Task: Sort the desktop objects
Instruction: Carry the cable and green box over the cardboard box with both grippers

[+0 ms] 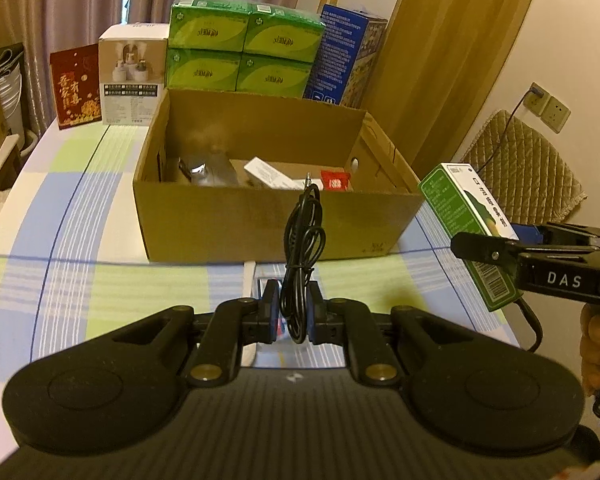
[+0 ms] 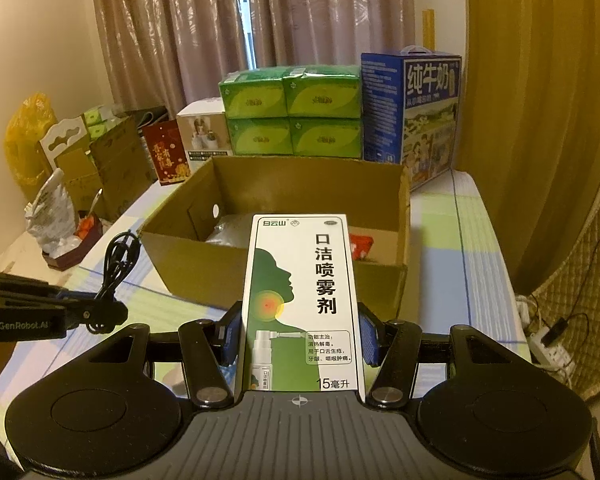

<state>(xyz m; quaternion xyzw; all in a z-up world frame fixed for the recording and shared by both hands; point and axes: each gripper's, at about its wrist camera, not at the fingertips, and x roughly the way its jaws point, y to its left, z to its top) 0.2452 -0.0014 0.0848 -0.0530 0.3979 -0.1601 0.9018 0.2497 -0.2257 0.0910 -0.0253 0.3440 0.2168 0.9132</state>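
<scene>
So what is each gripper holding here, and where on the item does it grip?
The left gripper pinches the black coiled cable near its lower end. The right gripper clamps the green-and-white spray box by its long side edges, toward the bottom.

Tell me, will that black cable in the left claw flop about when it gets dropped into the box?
Probably a little. The black cable is tied into a bundle, so it should mostly keep its shape. It stands up from the left claw with loose loops, so it looks light and bendy. It may catch on the cardboard box rim.
</scene>
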